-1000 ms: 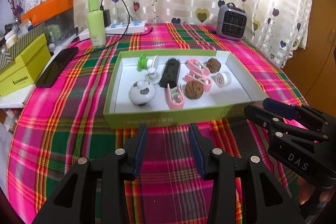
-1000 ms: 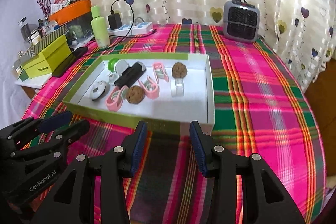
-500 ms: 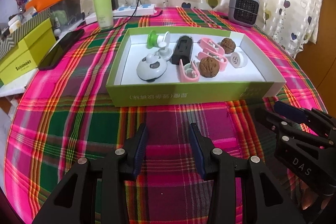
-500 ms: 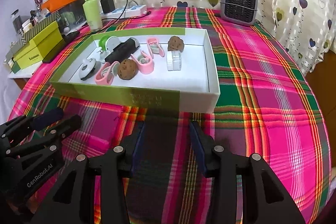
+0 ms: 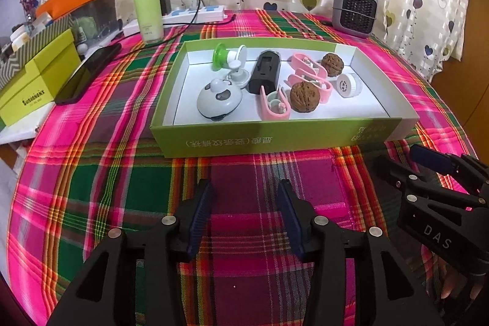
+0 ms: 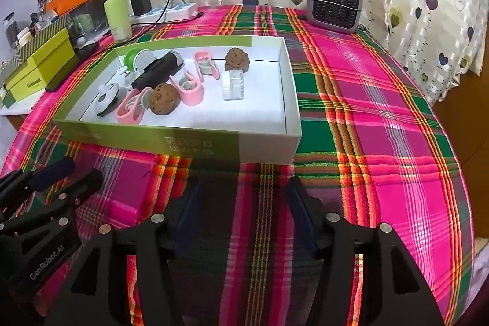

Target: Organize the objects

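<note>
A shallow green-and-white box (image 5: 275, 139) (image 6: 152, 139) rests on the plaid cloth and holds small items: two walnuts (image 5: 304, 97) (image 6: 164, 98), pink clips (image 5: 273, 104) (image 6: 191, 89), a black device (image 5: 265, 71) (image 6: 157, 70), a white round gadget (image 5: 218, 100), a green-and-white spool (image 5: 221, 57) and a white cap (image 5: 347, 85) (image 6: 233, 84). My left gripper (image 5: 244, 188) hovers over the cloth in front of the box, its jaws opening, nothing between them. My right gripper (image 6: 243, 187) hovers near the box's right front corner, jaws opening and empty.
A grey heater (image 5: 354, 9) (image 6: 334, 2) stands at the back right. A green bottle (image 5: 148, 11), power strip (image 5: 195, 16), black phone (image 5: 88, 72) and yellow-green boxes (image 5: 33, 81) line the left and back. Heart-patterned curtains hang behind the table.
Both grippers' jaws have spread wider. Both views have shifted slightly, so the box sits a little differently in them than before.
</note>
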Available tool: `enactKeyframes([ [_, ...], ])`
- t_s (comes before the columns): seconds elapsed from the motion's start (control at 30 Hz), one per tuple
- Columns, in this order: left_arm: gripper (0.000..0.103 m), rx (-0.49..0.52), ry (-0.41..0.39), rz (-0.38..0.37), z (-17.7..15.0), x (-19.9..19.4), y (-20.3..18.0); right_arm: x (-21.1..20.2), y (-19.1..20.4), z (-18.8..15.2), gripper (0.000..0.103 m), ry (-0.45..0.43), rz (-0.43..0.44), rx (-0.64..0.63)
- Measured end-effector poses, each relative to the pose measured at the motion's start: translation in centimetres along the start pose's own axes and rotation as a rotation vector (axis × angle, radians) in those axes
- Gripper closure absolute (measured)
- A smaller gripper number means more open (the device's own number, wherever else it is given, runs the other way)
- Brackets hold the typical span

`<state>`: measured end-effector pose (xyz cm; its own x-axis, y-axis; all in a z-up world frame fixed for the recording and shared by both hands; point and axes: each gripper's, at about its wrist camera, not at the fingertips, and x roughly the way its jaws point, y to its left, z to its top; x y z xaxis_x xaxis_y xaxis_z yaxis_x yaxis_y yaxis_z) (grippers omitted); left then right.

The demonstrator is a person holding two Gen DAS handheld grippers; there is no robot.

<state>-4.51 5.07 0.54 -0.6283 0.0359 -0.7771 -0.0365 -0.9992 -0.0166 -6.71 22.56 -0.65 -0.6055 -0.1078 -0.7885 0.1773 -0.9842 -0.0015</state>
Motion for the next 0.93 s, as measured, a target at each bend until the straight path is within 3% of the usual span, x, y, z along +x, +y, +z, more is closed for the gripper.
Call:
enactKeyframes([
  [0.13, 0.046, 0.011, 0.003, -0.027, -0.02, 0.00, -0.25, 0.04, -0.01, 0.04, 0.043, 0.002, 0.001, -0.002],
  [0.93, 0.045, 0.023, 0.006, -0.014, -0.07, 0.05, -0.68, 0.13, 0.26, 0.08, 0.040, 0.004, 0.005, -0.008],
])
